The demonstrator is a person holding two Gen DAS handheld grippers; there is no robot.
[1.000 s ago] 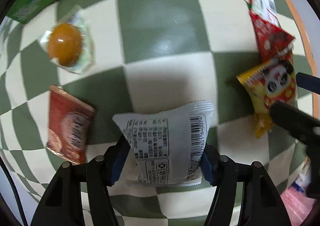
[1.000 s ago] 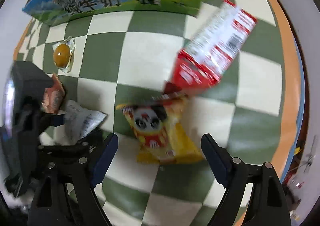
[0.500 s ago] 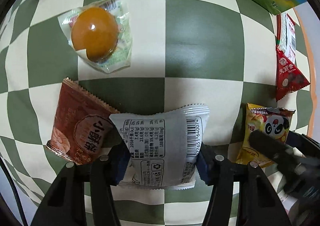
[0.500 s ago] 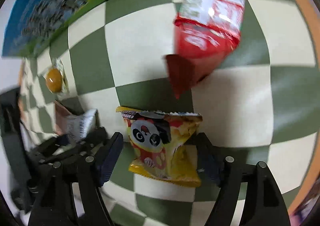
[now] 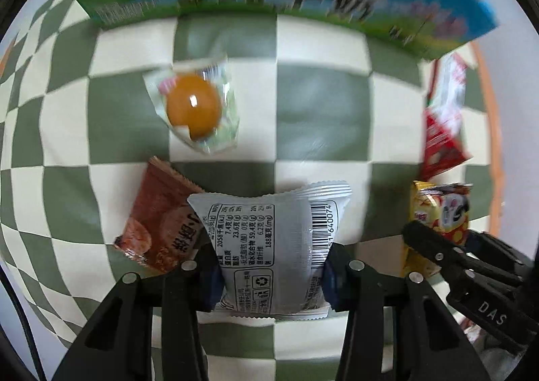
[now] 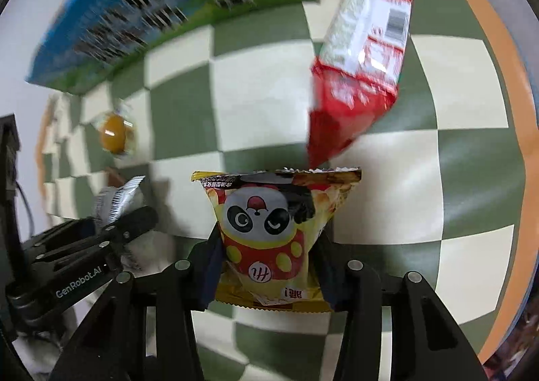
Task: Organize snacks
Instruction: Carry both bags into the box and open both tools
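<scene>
Silver packet (image 5: 269,246) is sitting pinched in my left gripper (image 5: 269,274), panda bag (image 6: 269,232) in my right gripper (image 6: 266,274), both above the checkered cloth (image 5: 320,111). I'm gripping mid-body (foil slips), carrying them level toward the box (image 6: 151,10).

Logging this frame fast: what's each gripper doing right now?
Left gripper: shut on the silver packet.
Right gripper: shut on the panda bag.

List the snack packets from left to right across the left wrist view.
Brown-red packet → orange jelly cup → silver packet → red bag, with the yellow panda bag directly below it.
</scene>
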